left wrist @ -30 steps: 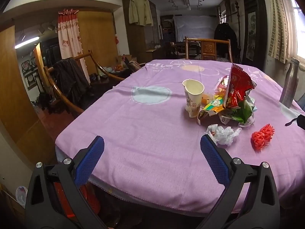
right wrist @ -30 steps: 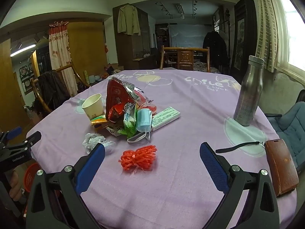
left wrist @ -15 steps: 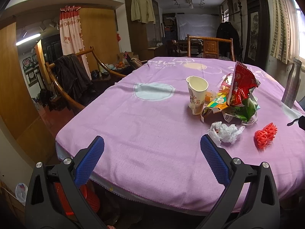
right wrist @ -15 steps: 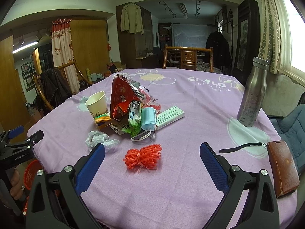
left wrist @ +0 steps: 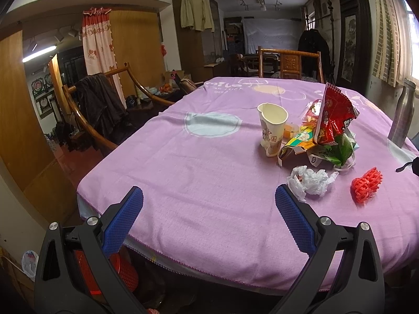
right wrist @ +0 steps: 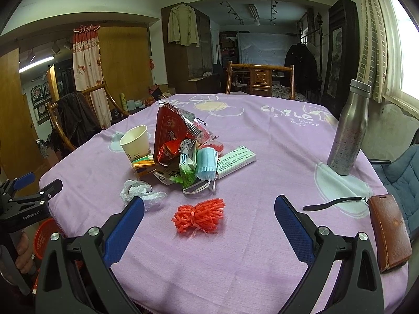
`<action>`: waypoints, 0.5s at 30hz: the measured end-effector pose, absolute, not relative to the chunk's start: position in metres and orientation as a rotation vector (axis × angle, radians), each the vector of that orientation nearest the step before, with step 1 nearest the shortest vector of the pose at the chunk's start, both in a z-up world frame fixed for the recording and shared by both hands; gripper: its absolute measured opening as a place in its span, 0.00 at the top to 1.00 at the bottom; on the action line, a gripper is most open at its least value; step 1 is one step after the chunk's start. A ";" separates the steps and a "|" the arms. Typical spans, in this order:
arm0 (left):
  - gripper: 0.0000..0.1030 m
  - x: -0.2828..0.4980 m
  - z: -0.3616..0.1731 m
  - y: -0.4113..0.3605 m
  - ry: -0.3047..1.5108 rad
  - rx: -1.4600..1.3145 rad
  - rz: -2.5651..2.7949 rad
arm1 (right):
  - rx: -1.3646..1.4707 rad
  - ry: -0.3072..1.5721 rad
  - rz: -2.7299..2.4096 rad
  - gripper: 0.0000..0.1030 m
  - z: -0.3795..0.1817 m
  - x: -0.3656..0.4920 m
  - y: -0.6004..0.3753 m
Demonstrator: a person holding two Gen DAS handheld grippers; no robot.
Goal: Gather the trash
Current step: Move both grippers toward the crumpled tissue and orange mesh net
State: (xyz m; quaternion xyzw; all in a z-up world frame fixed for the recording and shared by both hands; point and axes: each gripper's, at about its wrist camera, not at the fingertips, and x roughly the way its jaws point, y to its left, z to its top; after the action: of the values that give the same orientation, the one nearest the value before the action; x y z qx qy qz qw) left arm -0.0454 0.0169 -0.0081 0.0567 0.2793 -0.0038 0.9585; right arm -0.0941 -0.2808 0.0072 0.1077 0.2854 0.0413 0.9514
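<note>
A pile of trash lies on the purple-clothed table (left wrist: 199, 172): a paper cup (left wrist: 272, 130) (right wrist: 136, 142), a red snack bag (left wrist: 331, 115) (right wrist: 170, 136), green wrappers, a blue face mask (right wrist: 207, 163), a white flat box (right wrist: 235, 161), a crumpled white plastic bag (left wrist: 310, 180) (right wrist: 140, 192) and a red net bundle (left wrist: 365, 185) (right wrist: 200, 216). My left gripper (left wrist: 208, 218) is open and empty at the table's near edge. My right gripper (right wrist: 208, 222) is open and empty, just short of the red bundle.
A red basket (left wrist: 123, 272) (right wrist: 43, 235) stands on the floor below the table's near-left edge. A steel bottle (right wrist: 349, 128), a brown wallet with strap (right wrist: 390, 231) lie at the right. Wooden chairs (left wrist: 99, 110) stand around the table.
Both grippers have drawn back and risen slightly from the table; the trash looks a little farther off. Nothing was taken hold of.
</note>
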 end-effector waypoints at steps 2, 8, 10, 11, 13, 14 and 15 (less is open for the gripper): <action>0.06 -0.045 -0.008 0.017 0.567 0.116 -0.008 | 0.215 0.581 0.085 0.05 0.008 -0.094 -0.280; 0.06 -0.045 -0.008 0.019 0.574 0.112 -0.003 | 0.215 0.585 0.089 0.05 0.008 -0.093 -0.281; 0.06 -0.044 -0.009 0.020 0.578 0.113 -0.001 | 0.215 0.586 0.089 0.05 0.008 -0.093 -0.281; 0.06 -0.044 -0.010 0.021 0.580 0.113 0.000 | 0.217 0.587 0.090 0.05 0.008 -0.093 -0.281; 0.06 -0.043 -0.010 0.021 0.584 0.113 0.002 | 0.218 0.590 0.092 0.05 0.008 -0.093 -0.281; 0.06 -0.042 -0.011 0.021 0.586 0.114 0.003 | 0.219 0.592 0.093 0.05 0.007 -0.093 -0.281; 0.06 -0.041 -0.012 0.019 0.588 0.115 0.004 | 0.219 0.593 0.093 0.05 0.007 -0.093 -0.281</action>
State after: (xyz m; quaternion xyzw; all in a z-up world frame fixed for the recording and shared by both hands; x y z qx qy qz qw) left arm -0.0411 0.0191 -0.0120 0.0564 0.2898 0.0020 0.9554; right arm -0.0929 -0.2808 0.0070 0.1078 0.2917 0.0459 0.9493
